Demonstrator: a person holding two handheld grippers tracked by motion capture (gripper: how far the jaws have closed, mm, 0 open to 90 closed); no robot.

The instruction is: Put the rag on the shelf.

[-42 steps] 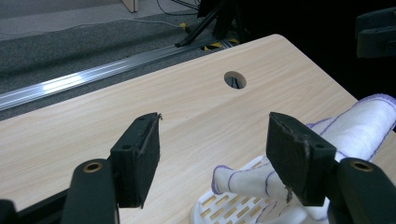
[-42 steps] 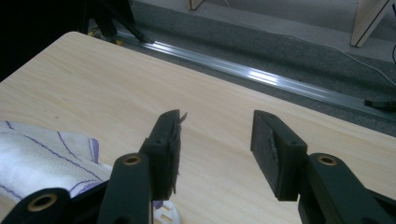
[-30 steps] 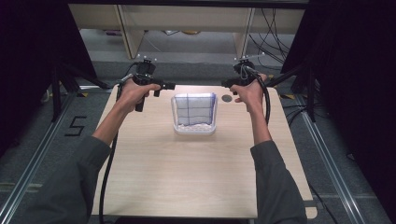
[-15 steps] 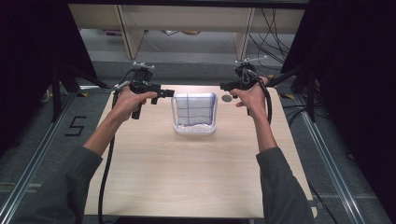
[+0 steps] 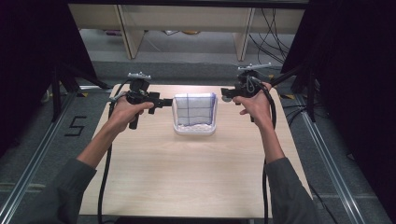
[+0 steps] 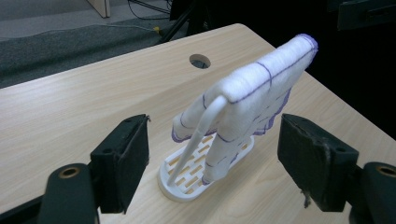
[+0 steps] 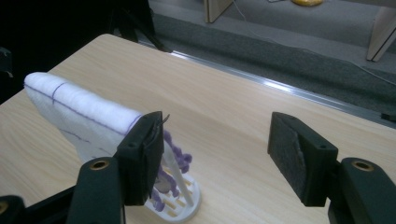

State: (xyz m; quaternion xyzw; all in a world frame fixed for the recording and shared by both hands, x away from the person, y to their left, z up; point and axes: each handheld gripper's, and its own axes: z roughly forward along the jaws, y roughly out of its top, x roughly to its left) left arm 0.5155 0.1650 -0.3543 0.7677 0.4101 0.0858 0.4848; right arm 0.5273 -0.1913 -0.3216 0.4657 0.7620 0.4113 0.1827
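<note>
High view: white cloth w/ purple lines (image 5: 194, 108) hangs over a white rack (image 5: 194, 128) mid-table, my left gripper (image 5: 164, 101) and right gripper (image 5: 226, 95) flanking it, both jaws wide apart, holding nothing. Approach step, I'd say; next I'd need to close in on the cloth's top edge and pinch.

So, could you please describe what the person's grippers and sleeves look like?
Both grippers, left and right, are black, each topped by a grey three-cornered plate and trailing a black cable. Their jaws are blocky with dark pads and brass-coloured rivets. The sleeves are grey.
</note>
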